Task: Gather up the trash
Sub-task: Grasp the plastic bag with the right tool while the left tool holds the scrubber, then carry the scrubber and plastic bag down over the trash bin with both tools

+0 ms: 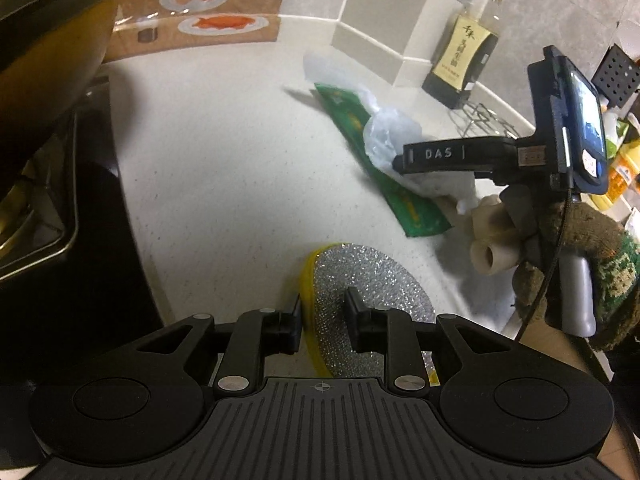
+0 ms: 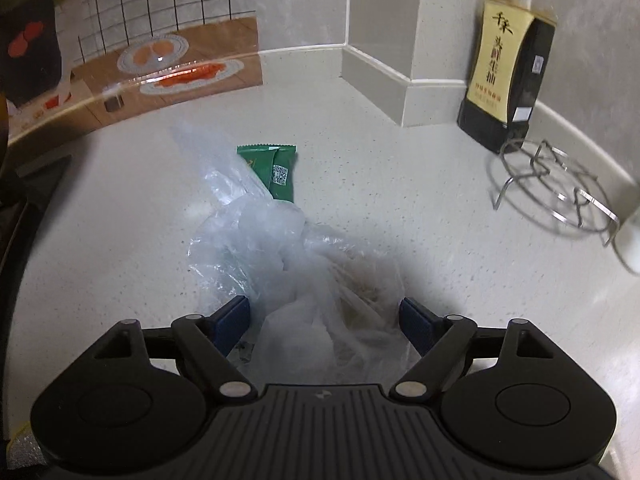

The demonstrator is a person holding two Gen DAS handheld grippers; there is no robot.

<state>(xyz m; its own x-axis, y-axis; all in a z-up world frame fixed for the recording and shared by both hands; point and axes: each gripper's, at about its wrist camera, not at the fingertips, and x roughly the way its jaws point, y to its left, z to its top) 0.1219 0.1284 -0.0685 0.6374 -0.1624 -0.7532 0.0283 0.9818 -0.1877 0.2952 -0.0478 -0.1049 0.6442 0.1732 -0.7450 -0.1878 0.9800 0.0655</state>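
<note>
My left gripper (image 1: 323,314) is shut on a round scouring pad (image 1: 368,304) with a silver glitter face and yellow edge, held just above the white counter. A crumpled clear plastic bag (image 2: 296,264) lies on the counter over a green snack wrapper (image 2: 278,172). My right gripper (image 2: 325,322) is open, its blue fingers on either side of the bag's near end. In the left wrist view the bag (image 1: 390,132) and wrapper (image 1: 416,208) lie ahead to the right, with the right gripper (image 1: 400,160) reaching into the bag.
A dark soy sauce bottle (image 2: 508,68) stands at the back right by the wall. A wire trivet (image 2: 556,192) sits beside it. A black stove (image 1: 60,240) with a wok (image 1: 52,52) is on the left. A printed mat (image 2: 172,64) lines the back.
</note>
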